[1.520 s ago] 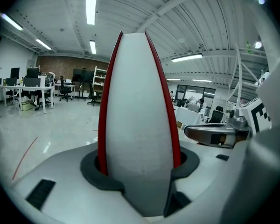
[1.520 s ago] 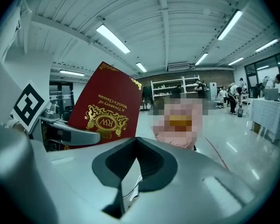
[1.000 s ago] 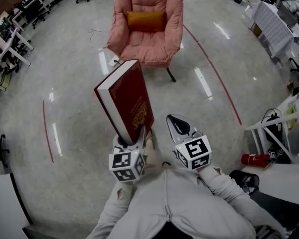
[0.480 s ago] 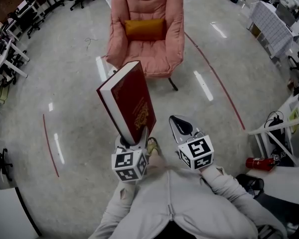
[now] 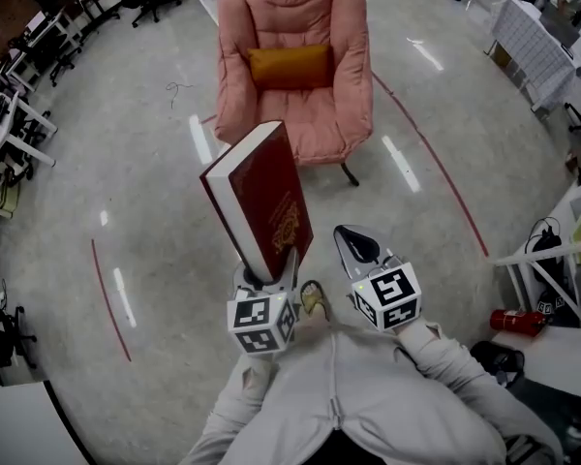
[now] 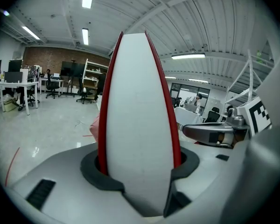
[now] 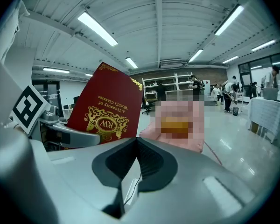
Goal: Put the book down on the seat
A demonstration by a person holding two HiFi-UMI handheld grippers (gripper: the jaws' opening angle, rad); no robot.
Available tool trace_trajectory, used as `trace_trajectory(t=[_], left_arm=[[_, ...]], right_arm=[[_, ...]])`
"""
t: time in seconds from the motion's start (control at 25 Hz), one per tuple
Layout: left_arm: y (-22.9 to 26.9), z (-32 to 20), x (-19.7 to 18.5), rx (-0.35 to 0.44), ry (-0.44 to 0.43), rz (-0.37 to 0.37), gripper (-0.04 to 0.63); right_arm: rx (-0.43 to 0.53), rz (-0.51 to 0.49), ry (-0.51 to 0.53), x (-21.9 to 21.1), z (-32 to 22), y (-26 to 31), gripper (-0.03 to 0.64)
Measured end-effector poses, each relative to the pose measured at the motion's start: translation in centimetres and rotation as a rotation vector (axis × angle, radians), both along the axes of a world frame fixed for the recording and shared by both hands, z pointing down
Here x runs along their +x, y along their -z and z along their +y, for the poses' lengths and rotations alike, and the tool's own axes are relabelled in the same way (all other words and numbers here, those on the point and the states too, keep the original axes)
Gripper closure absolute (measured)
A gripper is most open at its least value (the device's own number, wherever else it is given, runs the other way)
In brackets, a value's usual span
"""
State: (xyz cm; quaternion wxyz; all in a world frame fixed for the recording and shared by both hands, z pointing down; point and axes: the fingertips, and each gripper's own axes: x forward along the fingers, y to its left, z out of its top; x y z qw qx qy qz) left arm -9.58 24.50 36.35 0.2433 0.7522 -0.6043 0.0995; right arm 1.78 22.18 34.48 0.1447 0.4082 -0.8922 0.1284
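A thick red hardback book (image 5: pixel 262 198) with gold print stands upright in my left gripper (image 5: pixel 268 281), which is shut on its lower end. In the left gripper view the book's white page edge (image 6: pixel 139 125) fills the middle between the jaws. The right gripper (image 5: pixel 356 248) hovers just to the right of the book, shut and empty; its view shows the book's cover (image 7: pixel 105 104) at the left. A pink padded armchair (image 5: pixel 295 66) with an orange cushion (image 5: pixel 290 65) on its seat stands ahead on the floor, some way beyond the book.
A red curved line (image 5: pixel 436 153) runs across the shiny floor right of the chair. Desks and office chairs (image 5: pixel 19 95) line the left side. A white table (image 5: pixel 562 250) and a red extinguisher (image 5: pixel 516 321) lie at the right.
The armchair has come closer and lower in the head view as the person walks toward it. The book stays upright in the left gripper; the right gripper keeps its place beside it.
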Motion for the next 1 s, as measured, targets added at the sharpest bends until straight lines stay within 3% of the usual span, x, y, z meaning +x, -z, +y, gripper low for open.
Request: trace_trajectory(t=[0.56,1.0], left_arm=[[-1.2,-6.3,-4.5,-0.016,-0.022,-0.007,0.345],[-2.4,-9.1,-5.5,-0.051,-0.011,0.008,0.347]], right_arm=[[-0.013,0.002,0.01,-5.5,-6.1,-1.2,0.617],[-0.052,0.016,-0.015,-5.4,-8.7,-2.3,0.617]])
